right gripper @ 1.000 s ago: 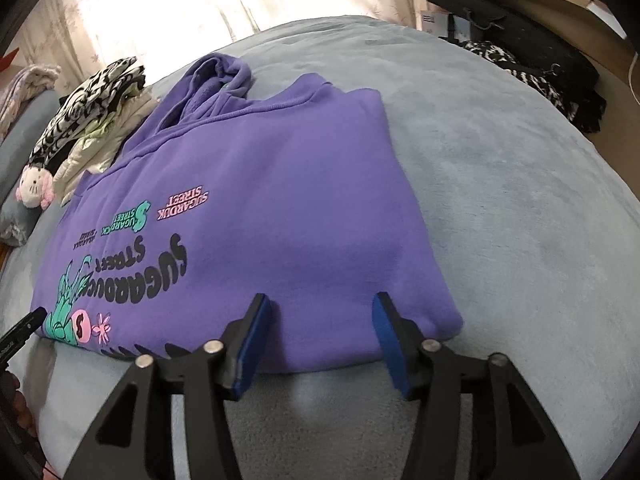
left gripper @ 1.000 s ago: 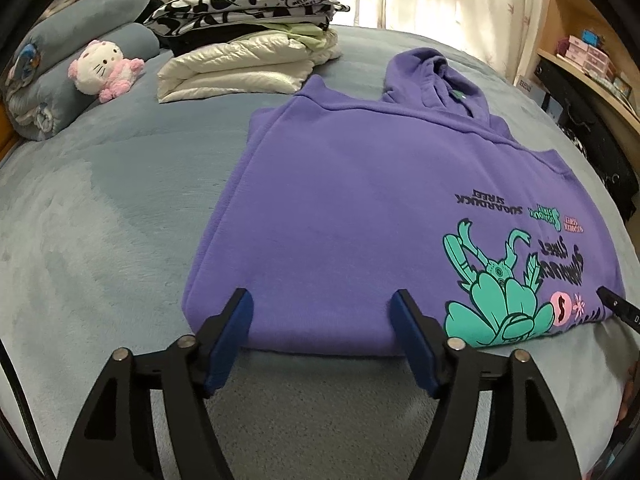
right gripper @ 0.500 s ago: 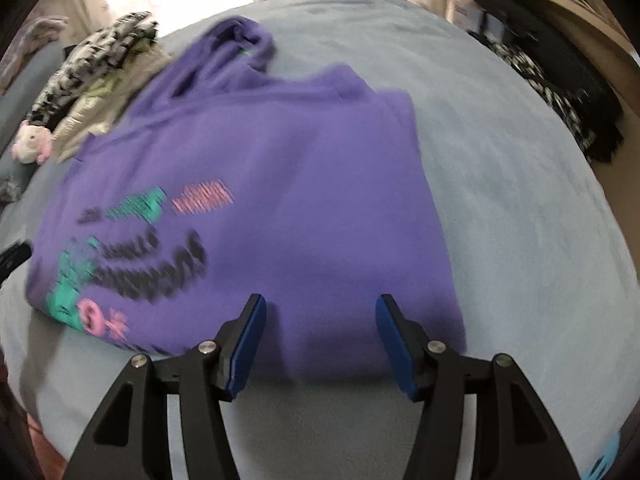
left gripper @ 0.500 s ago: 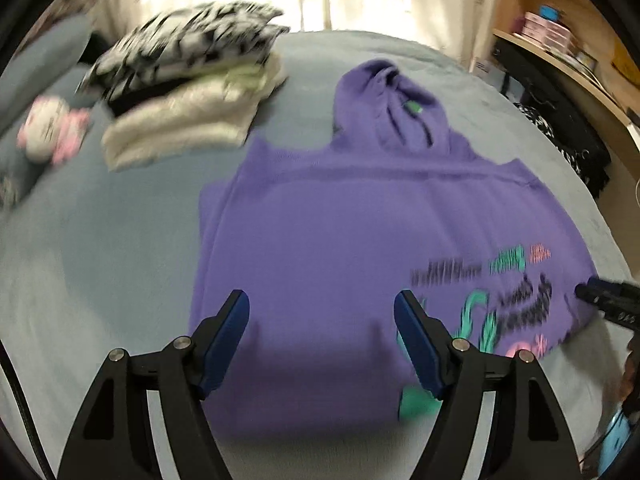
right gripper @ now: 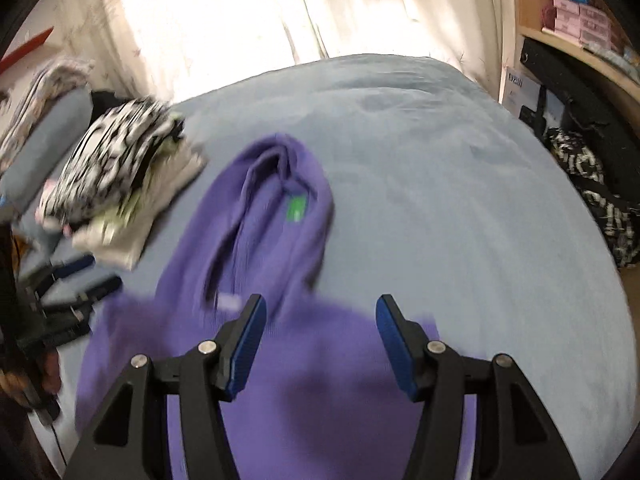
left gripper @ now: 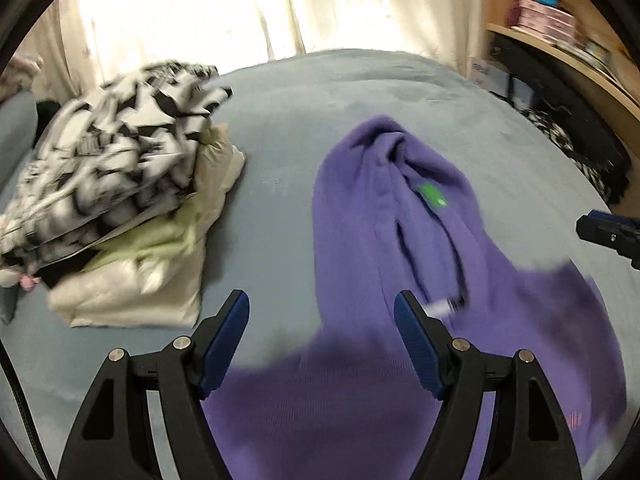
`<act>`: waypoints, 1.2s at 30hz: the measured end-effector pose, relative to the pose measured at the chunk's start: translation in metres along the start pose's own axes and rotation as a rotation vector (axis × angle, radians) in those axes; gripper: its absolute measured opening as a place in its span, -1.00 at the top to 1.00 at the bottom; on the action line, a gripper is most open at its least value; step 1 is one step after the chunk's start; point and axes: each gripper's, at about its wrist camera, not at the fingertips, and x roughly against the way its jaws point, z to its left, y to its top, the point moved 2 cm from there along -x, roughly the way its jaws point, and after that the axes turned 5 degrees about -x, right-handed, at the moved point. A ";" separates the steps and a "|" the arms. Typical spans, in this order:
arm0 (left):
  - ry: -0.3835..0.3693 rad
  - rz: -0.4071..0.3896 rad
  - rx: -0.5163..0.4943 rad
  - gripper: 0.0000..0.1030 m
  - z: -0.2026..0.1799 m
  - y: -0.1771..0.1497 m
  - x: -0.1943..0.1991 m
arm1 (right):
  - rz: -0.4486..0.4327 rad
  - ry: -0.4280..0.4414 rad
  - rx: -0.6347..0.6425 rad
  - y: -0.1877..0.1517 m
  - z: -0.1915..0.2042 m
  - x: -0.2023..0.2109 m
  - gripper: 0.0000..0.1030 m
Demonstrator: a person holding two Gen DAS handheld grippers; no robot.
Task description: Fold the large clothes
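Purple hoodie (left gripper: 392, 380) is lying spread flat on the grey-blue bed cover (left gripper: 328, 92), body toward the grippers, hood (right gripper: 276, 184) pointing away toward the curtained window, green neck label (left gripper: 432, 196) showing inside the collar. Sleeves look tucked in already, so the body is sitting as a rough rectangle; the far shoulders are blurring out, can't say more.

Left gripper (left gripper: 320, 316) is hanging over the near-left part of the body, blue pads spread wide, nothing between them, fabric lying loose underneath. Right gripper (right gripper: 320, 320) is hovering near the base of the hood, jaws also parted and empty, not pinching cloth. Each gripper is showing at the edge of the other's view.

Handling guess: thick fleece knit, soft and floppy, fairly heavy for a garment, not fragile and not slippery on the plush cover. It is going to sag and drag if lifted from one point, so both sides need lifting together. Hood is bulky and lumpy, likely wanting folding down onto the back first. Best holds look like the hood tip or the two shoulder corners beside the neck, pinching the doubled edge rather than a single layer.

Stack of folded clothes (left gripper: 120, 200), zebra-print piece on top and cream one under, is sitting well apart to the left, probably where this one ends up.
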 end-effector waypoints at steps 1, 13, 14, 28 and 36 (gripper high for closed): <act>0.005 0.013 0.011 -0.42 0.003 0.006 -0.014 | 0.007 0.012 -0.019 0.011 0.000 -0.014 -0.11; -0.057 0.187 0.140 -0.42 0.029 0.046 -0.149 | 0.150 -0.008 -0.108 0.061 -0.015 -0.157 -0.11; -0.075 0.191 0.149 -0.42 0.030 0.048 -0.155 | 0.152 -0.005 -0.116 0.063 -0.017 -0.163 -0.10; -0.022 0.099 0.104 0.94 0.014 0.053 -0.103 | 0.087 -0.003 -0.054 0.072 0.002 -0.139 0.90; -0.031 0.002 0.110 0.94 0.033 0.027 0.006 | -0.075 0.107 -0.056 0.052 0.008 -0.023 0.90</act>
